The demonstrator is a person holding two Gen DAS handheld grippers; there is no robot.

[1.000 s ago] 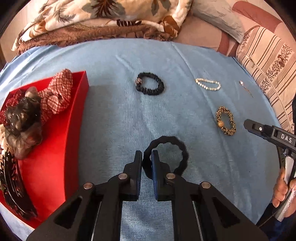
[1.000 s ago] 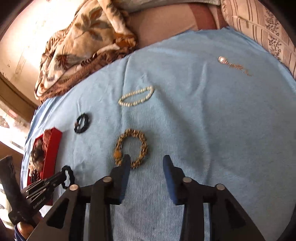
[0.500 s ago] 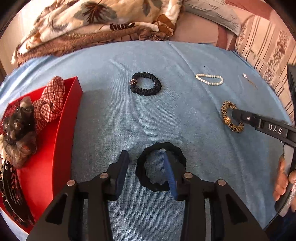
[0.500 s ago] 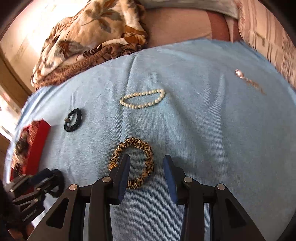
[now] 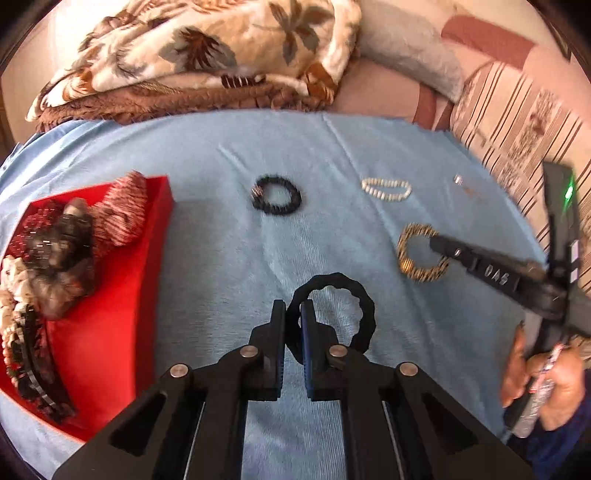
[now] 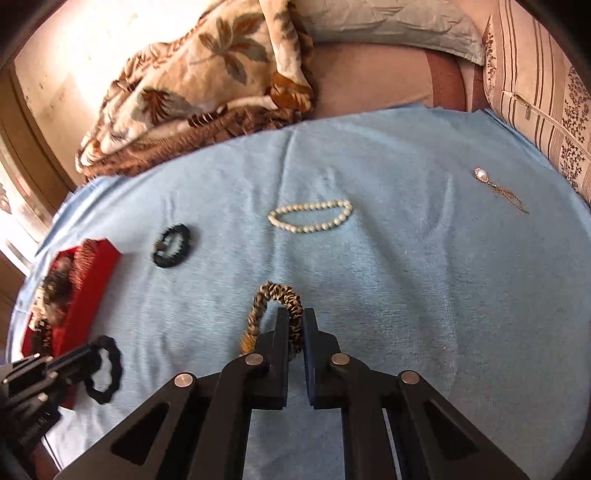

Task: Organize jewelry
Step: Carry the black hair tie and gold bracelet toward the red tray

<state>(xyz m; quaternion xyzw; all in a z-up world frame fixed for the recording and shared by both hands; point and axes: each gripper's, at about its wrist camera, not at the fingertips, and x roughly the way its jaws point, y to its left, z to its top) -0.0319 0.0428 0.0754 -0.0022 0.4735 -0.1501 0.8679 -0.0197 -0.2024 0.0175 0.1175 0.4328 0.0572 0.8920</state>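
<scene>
While the left gripper (image 5: 292, 317) clamps the plain black fabric scrunchie (image 5: 354, 295), the right gripper (image 6: 295, 325) at three o'clock pinches the leopard-print fabric scrunchie (image 6: 275, 291).

A light blue cloth (image 6: 406, 295) covers the surface, creased near its far edge. Behind it a leaf-patterned blanket (image 5: 207, 55) lies bunched up, brown fringe underneath. A pale grey pillow (image 6: 388, 22) rests beside the blanket, and a striped cushion (image 5: 517, 122) with flower panels sits at the right.
</scene>
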